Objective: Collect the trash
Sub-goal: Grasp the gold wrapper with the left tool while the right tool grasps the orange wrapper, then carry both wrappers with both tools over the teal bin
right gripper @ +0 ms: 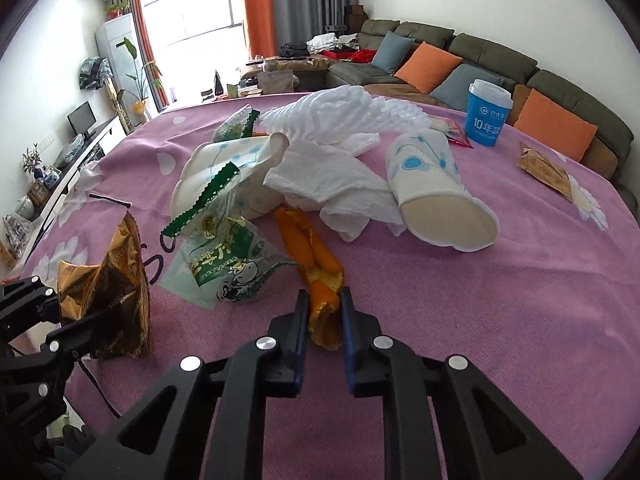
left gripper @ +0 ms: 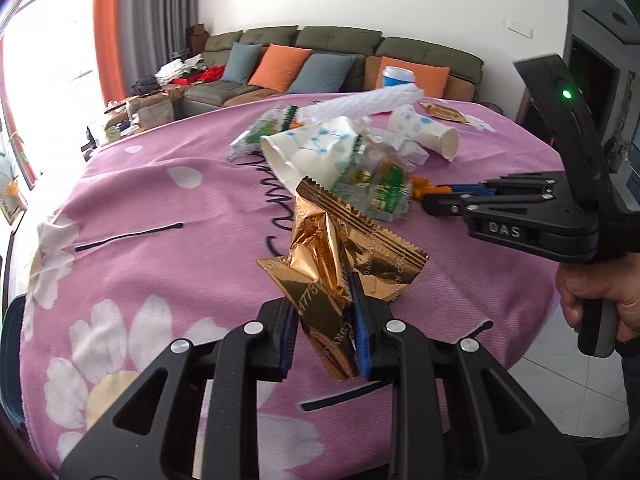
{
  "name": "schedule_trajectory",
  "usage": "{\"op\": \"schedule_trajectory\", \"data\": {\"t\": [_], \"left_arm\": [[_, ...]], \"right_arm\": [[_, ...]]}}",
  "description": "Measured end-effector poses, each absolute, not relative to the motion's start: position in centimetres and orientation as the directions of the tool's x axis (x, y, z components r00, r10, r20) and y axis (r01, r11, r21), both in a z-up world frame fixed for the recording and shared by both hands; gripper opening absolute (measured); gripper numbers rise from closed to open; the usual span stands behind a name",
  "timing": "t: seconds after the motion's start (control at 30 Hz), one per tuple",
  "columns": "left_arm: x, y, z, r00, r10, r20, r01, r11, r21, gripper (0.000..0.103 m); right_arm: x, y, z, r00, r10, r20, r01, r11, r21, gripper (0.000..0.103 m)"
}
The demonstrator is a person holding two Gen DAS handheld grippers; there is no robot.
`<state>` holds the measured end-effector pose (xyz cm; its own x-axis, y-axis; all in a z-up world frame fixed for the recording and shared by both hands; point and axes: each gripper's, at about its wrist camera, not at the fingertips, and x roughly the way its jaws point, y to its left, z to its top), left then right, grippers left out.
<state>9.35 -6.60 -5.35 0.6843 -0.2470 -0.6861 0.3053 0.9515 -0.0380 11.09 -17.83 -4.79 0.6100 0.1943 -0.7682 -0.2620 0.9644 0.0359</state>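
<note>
While the left tongs (left gripper: 326,320) pinch the lower end of a crumpled gold foil wrapper (left gripper: 340,248), its long axis stands nearly upright above the pink flowered cloth on the table (left gripper: 160,200), the serrated top edge leaning away toward the trash pile. Its printed lettering is too creased to read. The right tongs (right gripper: 324,316) are closed narrowly on the near end of a strip of orange peel (right gripper: 316,256), which lies flat on the cloth with its length running away from the tongs toward the pile. Just left of the peel sits a clear green-printed snack bag (right gripper: 224,264) bearing a cartoon cow. Behind it, two dotted paper cups lie on their sides: the left cup (right gripper: 224,168) has its mouth turned away, and the right cup (right gripper: 436,192) shows its flattened mouth nearer the camera; what is inside either cannot be told. Crumpled white tissue (right gripper: 336,184) lies between them, white foam netting (right gripper: 344,114) behind. A blue lidded cup (right gripper: 486,114) reading "10年" stands upright at the far edge. "DAS" is embossed on the right tool's body.
</note>
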Motion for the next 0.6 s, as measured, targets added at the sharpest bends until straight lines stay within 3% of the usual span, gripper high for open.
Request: {"op": "schedule_trajectory", "data": {"t": [0.33,0.6], "left_arm": [[8.7,-2.4,-3.6,0.765,-0.157,-0.625,0.180,0.983,-0.028,0.024],[7.5,1.6,-1.4,0.821,-0.066,-0.567,0.068,0.998,-0.018,0.024]], "right_arm": [[8.6,-20.5,-2.6,0.680,0.152,-0.718,-0.151,0.986,0.065,0.012],[7.2,-17.2,1.1,0.709,0.287,-0.644,-0.279,0.953,0.118,0.012]]}}
